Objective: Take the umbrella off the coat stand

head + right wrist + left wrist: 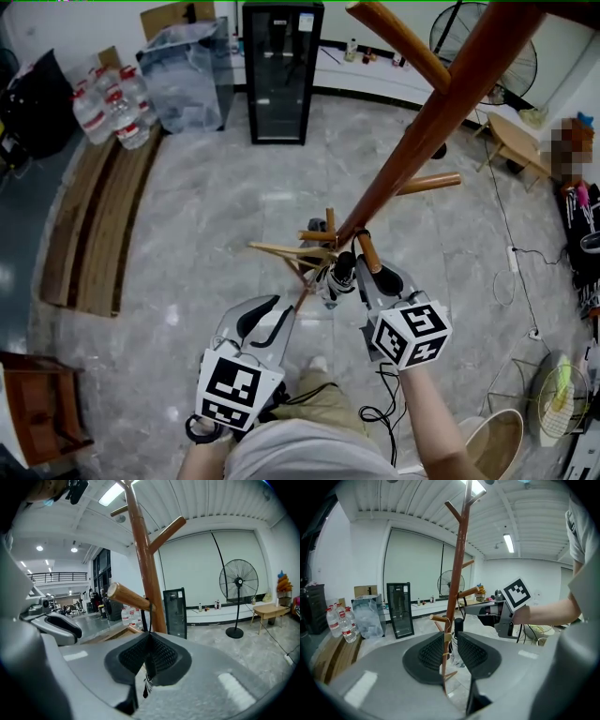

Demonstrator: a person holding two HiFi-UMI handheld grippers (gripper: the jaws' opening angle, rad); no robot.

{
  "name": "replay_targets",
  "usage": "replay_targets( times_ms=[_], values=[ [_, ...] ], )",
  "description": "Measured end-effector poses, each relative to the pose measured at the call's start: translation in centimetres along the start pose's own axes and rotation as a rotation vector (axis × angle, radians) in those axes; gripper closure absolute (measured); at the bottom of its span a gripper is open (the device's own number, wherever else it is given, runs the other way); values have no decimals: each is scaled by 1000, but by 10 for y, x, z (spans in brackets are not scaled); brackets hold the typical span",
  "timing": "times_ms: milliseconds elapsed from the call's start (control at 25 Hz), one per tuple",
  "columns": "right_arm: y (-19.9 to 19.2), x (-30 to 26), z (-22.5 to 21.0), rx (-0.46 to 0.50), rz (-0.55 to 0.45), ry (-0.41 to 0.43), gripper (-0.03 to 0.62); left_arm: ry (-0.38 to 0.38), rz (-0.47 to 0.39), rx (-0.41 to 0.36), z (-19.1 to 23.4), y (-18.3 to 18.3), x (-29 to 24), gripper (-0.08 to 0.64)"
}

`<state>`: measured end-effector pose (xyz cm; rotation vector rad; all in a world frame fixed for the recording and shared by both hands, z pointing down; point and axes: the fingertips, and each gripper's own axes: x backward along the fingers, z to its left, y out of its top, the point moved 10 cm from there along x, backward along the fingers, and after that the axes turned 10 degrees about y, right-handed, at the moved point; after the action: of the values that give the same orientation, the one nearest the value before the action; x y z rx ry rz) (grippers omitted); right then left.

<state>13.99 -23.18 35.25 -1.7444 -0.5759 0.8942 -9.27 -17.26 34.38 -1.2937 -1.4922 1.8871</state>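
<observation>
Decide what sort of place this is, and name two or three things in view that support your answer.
Probably a large open workspace or lab hall, not a home: a glass-door cabinet, packs of bottled water and a pedestal fan stand on a bare tiled floor.

From my seat I can read no word or number anywhere. The left cube (237, 386) and right cube (410, 335) carry only black-and-white square patterns, no letters. The water bottles (111, 105) have red labels and the black cabinet (281, 70) has a small sticker near its top, all too small to read.
</observation>
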Motion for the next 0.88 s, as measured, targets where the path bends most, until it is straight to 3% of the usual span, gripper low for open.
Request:
replay_targets(
  times_ms=[440,880],
  values=[
    [7,24,20,19,-17,-37,589,-53,-25,-20,-6,2,11,471],
    [7,52,43,8,-49,-110,589,-180,-65,-94,-20,12,10,471]
  ],
)
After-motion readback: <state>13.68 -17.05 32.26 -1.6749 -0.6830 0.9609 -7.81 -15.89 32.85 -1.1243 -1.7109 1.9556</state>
